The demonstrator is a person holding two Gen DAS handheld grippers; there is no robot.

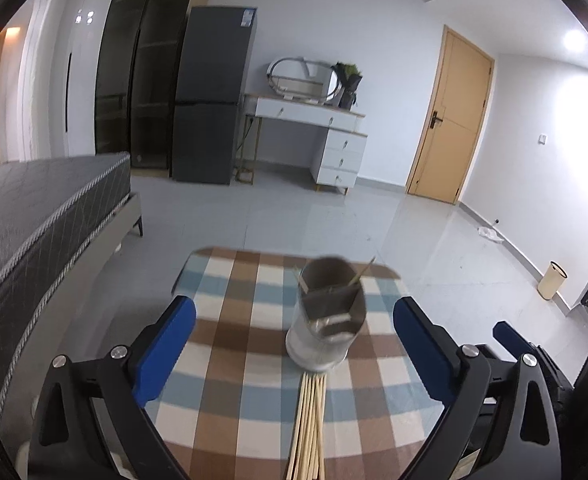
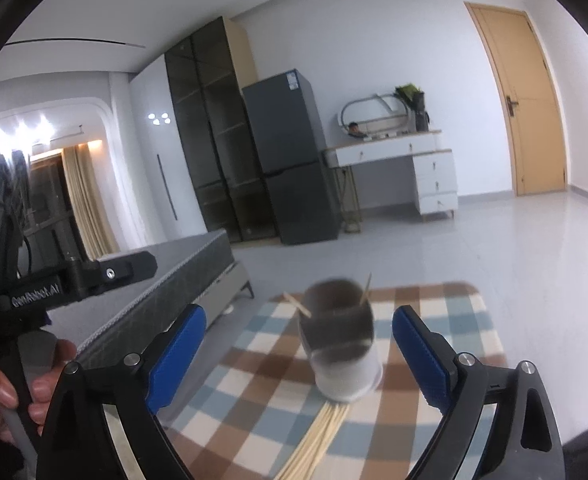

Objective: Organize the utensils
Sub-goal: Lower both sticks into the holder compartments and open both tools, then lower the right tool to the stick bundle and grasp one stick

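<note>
Pale wooden chopsticks (image 1: 308,424) lie bundled low centre on the checked table (image 1: 230,400), tips touching the grey holder cup (image 1: 326,320). Light, stiff, slippery, I reckon: pinch mid-length. Left hand-held gripper (image 1: 294,340) and right hand-held gripper (image 2: 299,354) both gape wide, empty.

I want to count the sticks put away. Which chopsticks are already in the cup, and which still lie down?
Two chopsticks lean inside the metal cup, tips poking above its rim. The bundle lies flat on the checkered cloth, in front of the cup.
</note>
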